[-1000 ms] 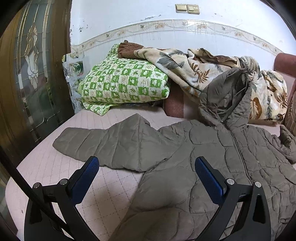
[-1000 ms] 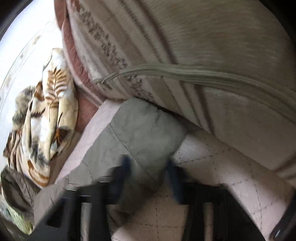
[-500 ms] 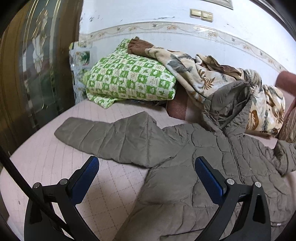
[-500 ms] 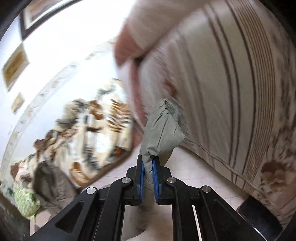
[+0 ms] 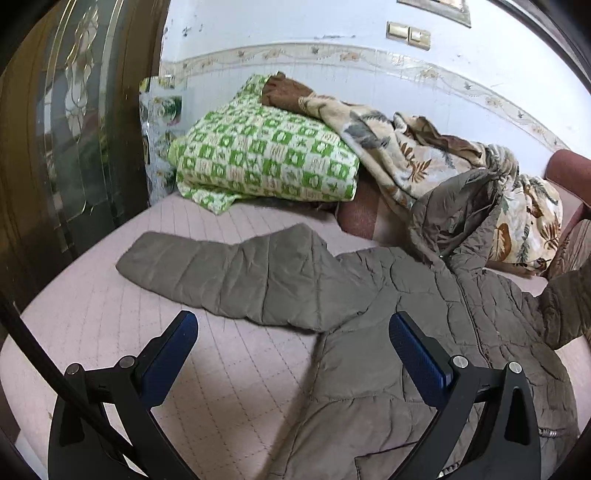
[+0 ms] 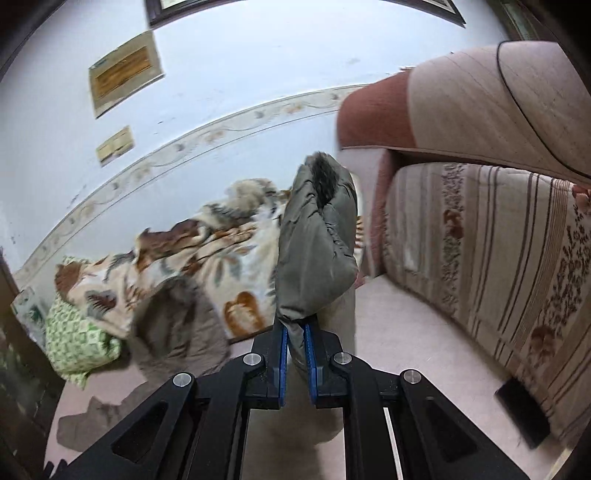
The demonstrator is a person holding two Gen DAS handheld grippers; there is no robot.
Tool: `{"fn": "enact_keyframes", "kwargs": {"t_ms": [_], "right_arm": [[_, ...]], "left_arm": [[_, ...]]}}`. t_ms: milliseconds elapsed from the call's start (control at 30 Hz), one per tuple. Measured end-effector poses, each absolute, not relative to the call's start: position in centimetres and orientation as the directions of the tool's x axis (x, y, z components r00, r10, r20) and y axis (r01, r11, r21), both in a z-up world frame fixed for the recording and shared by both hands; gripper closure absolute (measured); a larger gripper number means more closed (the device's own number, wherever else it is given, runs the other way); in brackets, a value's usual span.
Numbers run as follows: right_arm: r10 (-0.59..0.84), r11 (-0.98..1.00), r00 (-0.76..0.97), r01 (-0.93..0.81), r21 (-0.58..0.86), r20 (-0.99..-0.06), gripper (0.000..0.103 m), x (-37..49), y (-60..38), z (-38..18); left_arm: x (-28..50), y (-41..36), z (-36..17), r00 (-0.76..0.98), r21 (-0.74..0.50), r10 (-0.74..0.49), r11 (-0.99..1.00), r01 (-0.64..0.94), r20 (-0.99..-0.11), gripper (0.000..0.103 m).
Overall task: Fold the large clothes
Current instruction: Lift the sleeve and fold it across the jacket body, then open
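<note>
Grey jacket sleeve (image 6: 317,240) now lifted | right claw (image 6: 295,341) clamped on it | left claw (image 5: 293,345) apart

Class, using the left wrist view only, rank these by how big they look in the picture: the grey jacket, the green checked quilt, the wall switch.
1. Grey jacket, though it lies nearest the camera.
2. Green checked quilt.
3. Wall switch, far back on the wall.
</note>
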State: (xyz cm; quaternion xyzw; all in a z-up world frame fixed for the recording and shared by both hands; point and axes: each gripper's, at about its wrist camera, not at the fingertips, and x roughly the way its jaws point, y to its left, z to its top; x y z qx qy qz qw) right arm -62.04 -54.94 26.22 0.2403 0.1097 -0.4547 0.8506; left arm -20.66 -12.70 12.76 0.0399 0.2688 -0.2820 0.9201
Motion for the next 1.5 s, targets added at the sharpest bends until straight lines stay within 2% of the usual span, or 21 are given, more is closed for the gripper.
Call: {"fn": "enact_keyframes", "kwargs": {"t_ms": [233, 433, 533, 700, 933, 1133, 1200, 1233, 1300, 1367, 1433, 1500], "right_arm": [[-0.672, 0.558, 0.628, 0.777, 0.289, -0.392, 0.094, -57.5, -47.3, 29.2], [-0.607, 0.676, 0.685, 0.712, 0.192, -0.404, 0.094, -52.2, -42.1, 31.0], [-0.57, 0.723, 0.694, 0.678, 0.135, -0.44, 0.094, -49.0, -40.3, 30.2], [-0.525, 0.773, 0.654, 0.634, 0.016, -0.545, 0.094, -42.6, -38.7, 24.7], [-0.518, 0.792, 0.533, 0.594, -0.141, -0.669, 0.094, -33.6, -38.7, 13.3], [-0.422, 0.844, 0.544, 0.528, -0.095, -0.725, 0.094, -28.3, -37.1, 6.9], [-0.401, 0.852, 0.54, 0.516, -0.086, -0.74, 0.091, -27.0, -36.4, 5.5], [-0.373, 0.86, 0.546, 0.507, -0.059, -0.75, 0.088, -26.6, -36.4, 4.9], [-0.295, 0.878, 0.569, 0.478, 0.017, -0.768, 0.072, -26.3, -36.6, 4.6], [-0.221, 0.88, 0.612, 0.461, 0.116, -0.759, 0.071, -27.5, -37.1, 5.1], [-0.168, 0.859, 0.681, 0.456, 0.234, -0.713, 0.063, -30.3, -38.4, 6.6], [-0.178, 0.826, 0.72, 0.48, 0.296, -0.671, 0.055, -32.9, -40.0, 7.9]], "left_arm": [[-22.1, -10.2, 14.1, 0.726, -0.057, -0.511, 0.833, 0.55, -0.461, 0.0], [-21.3, -7.8, 14.5, 0.723, -0.107, -0.506, 0.846, 0.522, -0.47, 0.0], [-20.9, -7.7, 14.1, 0.73, -0.096, -0.487, 0.856, 0.508, -0.48, 0.0], [-20.5, -8.1, 13.1, 0.713, -0.08, -0.479, 0.853, 0.515, -0.512, 0.0], [-20.3, -8.8, 12.7, 0.697, -0.08, -0.493, 0.841, 0.535, -0.521, 0.0], [-19.2, -11.4, 12.1, 0.659, -0.099, -0.512, 0.824, 0.558, -0.551, 0.0], [-19.2, -12.6, 12.0, 0.653, -0.091, -0.517, 0.817, 0.57, -0.554, 0.0], [-19.3, -13.3, 11.9, 0.65, -0.086, -0.52, 0.812, 0.577, -0.555, 0.0], [-19.4, -14.1, 11.8, 0.646, -0.082, -0.526, 0.806, 0.586, -0.554, 0.0], [-19.3, -15.0, 11.5, 0.637, -0.084, -0.528, 0.802, 0.591, -0.562, 0.0], [-19.3, -15.7, 11.2, 0.625, -0.095, -0.533, 0.798, 0.595, -0.57, 0.0], [-19.2, -16.4, 11.0, 0.613, -0.103, -0.533, 0.797, 0.595, -0.583, 0.0]]}}
